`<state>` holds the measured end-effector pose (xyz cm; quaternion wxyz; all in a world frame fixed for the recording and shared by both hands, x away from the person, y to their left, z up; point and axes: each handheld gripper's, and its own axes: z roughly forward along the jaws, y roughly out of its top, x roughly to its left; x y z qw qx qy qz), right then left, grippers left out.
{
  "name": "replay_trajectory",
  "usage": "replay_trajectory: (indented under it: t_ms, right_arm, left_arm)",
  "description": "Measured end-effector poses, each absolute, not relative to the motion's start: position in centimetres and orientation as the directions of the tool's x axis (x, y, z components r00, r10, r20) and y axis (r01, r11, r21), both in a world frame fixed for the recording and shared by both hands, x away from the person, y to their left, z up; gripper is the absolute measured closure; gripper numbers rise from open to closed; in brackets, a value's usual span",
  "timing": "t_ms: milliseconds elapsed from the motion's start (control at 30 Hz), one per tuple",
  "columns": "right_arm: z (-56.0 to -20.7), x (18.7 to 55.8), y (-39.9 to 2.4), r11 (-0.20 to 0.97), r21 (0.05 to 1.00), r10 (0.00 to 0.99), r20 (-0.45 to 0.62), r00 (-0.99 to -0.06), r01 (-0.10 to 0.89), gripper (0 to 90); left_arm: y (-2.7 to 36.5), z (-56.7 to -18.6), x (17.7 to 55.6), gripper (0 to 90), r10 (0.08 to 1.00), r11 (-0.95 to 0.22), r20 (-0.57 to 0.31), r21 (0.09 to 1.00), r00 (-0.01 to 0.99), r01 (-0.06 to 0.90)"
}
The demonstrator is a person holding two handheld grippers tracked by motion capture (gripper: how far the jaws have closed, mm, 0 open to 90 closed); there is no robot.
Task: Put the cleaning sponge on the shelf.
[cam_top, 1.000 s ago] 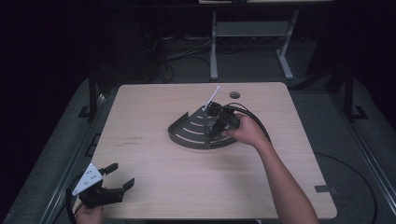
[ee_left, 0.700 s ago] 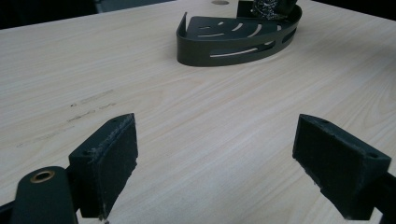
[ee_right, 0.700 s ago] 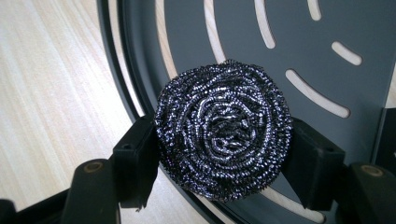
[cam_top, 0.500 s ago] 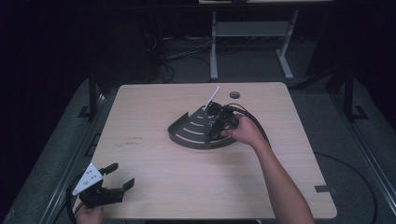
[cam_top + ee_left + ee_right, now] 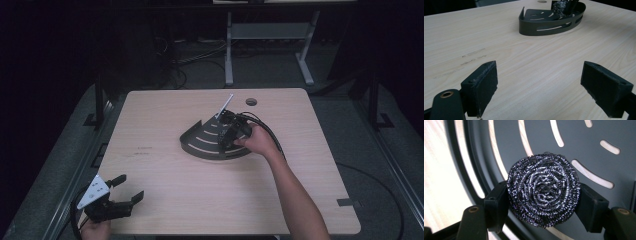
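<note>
in the high view, a wooden table (image 5: 165,150) carries a dark, quarter-round slotted rack (image 5: 202,140) near its middle, and the right gripper (image 5: 231,134) reaches over the rack's right part, with the person's right hand (image 5: 260,142) behind it and a black cable looping from it; what sits between its jaws is too small to tell here. a thin white stick (image 5: 225,106) stands tilted at the rack's far corner, and a small round hole (image 5: 251,102) lies in the tabletop just beyond. the left gripper (image 5: 125,189) rests well apart from the rack at the near left corner of the table, its grey three-cornered plate (image 5: 94,191) on top and its jaws spread. in the left gripper view, the left gripper (image 5: 539,82) shows two black padded jaws standing wide with nothing but bare wood between them; far ahead the slotted rack (image 5: 544,23) lies on the table, and a steel wool scourer (image 5: 561,7) shows at the rack's far side with dark gripper parts beside it. in the right gripper view, the right gripper (image 5: 541,202) clamps the steel wool scourer (image 5: 543,188), a round coil of shiny metal wire, with one pad pressed against each side of it; the scourer hangs over the rack's slotted grey floor (image 5: 541,140), whether touching it i cannot tell, and pale table wood shows through the slots and at the left edge.
</note>
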<state>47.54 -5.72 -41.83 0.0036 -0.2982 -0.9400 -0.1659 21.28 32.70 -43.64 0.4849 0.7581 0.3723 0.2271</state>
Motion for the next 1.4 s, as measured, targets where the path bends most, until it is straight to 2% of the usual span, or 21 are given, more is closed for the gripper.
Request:
replay_trajectory:
  t_ms: [600, 1400]
  right_arm:
    - [-43.2, 48.4, -5.7, 0.745, 0.301, 0.592, 0.114, -0.798, 0.595, 32.4]
    - [-42.9, 48.3, -5.9, 0.736, 0.297, 0.606, 0.112, -0.787, 0.609, 29.7]
  left_arm:
    - [32.7, -43.7, 21.3, 13.3, 0.785, -0.255, -0.016, 0.903, 0.620, 0.347]
    - [32.8, -43.6, 21.3, 13.3, 0.788, -0.251, -0.017, 0.904, 0.615, 0.346]
